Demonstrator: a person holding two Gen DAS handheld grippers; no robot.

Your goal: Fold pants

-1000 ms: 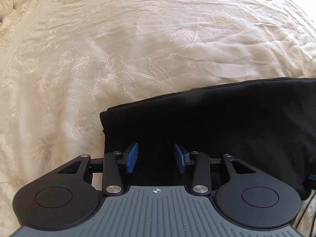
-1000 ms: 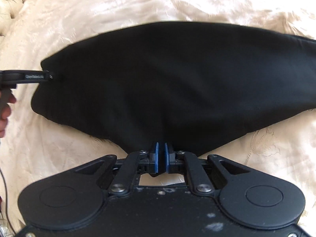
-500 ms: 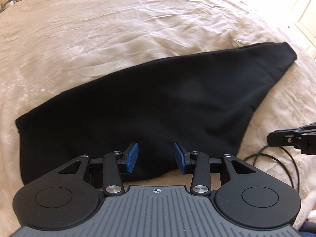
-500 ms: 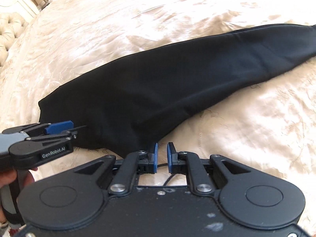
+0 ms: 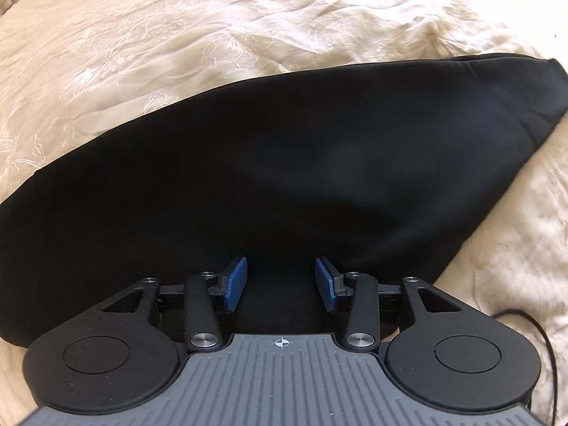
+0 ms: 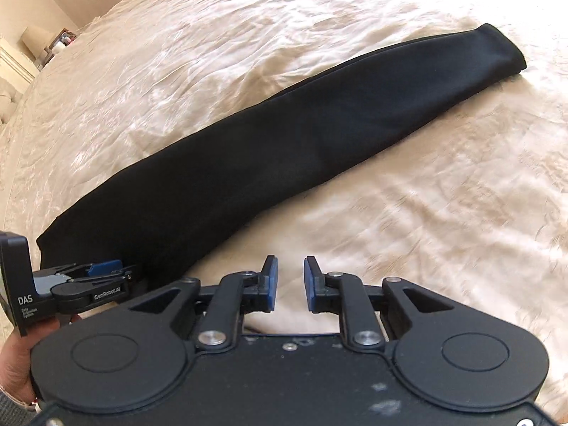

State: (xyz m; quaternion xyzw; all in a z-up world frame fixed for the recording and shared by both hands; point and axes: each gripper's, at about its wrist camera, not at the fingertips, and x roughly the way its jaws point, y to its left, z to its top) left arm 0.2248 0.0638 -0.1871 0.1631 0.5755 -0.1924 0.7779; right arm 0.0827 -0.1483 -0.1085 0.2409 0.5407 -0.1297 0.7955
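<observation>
The black pants point(image 5: 266, 184) lie folded lengthwise on the cream bedspread, as one long band that also shows in the right wrist view point(image 6: 284, 135). My left gripper point(image 5: 280, 280) is open and empty, low over the near edge of the pants, blue pads apart. My right gripper point(image 6: 290, 280) is open and empty over bare bedspread, just right of the pants' near edge. In the right wrist view the left gripper point(image 6: 106, 269) shows from the side at the pants' wide end.
The embroidered cream bedspread point(image 5: 213, 35) covers the bed. A black cable point(image 5: 543, 337) lies at the right edge. A nightstand with a lamp point(image 6: 35, 39) stands far left. The person's hand point(image 6: 14, 362) holds the left gripper.
My right gripper let go of the pants' edge, opened and drew back to the right off the cloth. My left gripper stayed open and swung from the hem end toward the middle.
</observation>
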